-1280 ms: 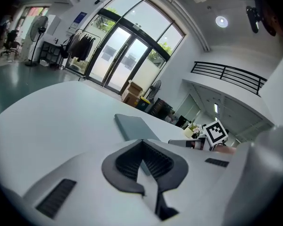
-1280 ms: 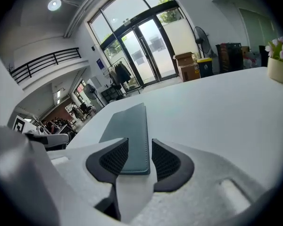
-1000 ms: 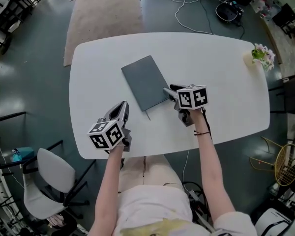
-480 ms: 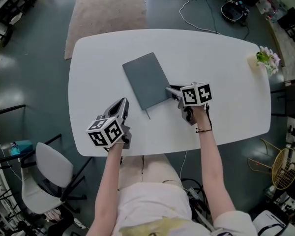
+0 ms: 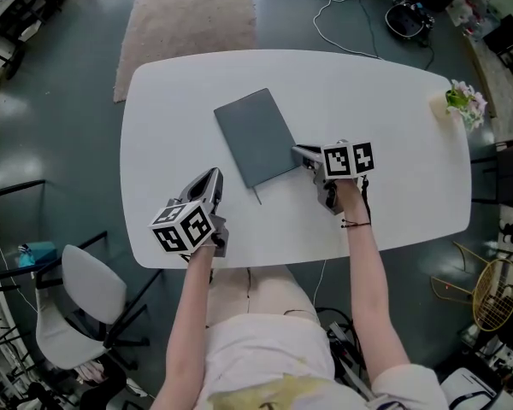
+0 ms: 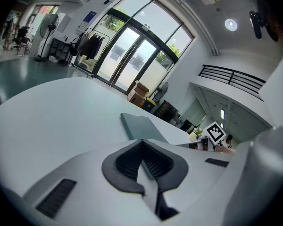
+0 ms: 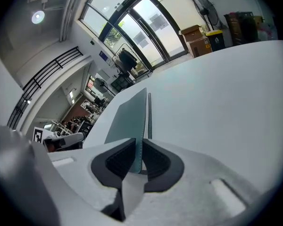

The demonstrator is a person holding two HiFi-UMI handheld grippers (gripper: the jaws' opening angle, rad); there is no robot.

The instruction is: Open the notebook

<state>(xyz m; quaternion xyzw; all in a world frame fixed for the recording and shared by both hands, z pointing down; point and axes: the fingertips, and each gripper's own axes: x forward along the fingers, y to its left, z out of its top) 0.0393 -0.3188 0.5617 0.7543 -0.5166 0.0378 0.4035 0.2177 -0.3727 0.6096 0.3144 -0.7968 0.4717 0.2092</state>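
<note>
right tongs (image 7: 137, 149) just narrowed onto grey notebook (image 5: 255, 137) cover edge, now raised | left tongs (image 6: 142, 157) apart, empty

- a slate-grey rectangular notebook (image 5: 256, 137) is lying flat near the middle of the white oval table (image 5: 385, 101), turned at a slant, and from above its cover is looking closed.
- a thin dark ribbon (image 5: 257, 196) is trailing out from its near corner.
- its near right edge is sitting between the pads of the right gripper (image 5: 297, 152), whose jaws have just been closing onto it.
</note>
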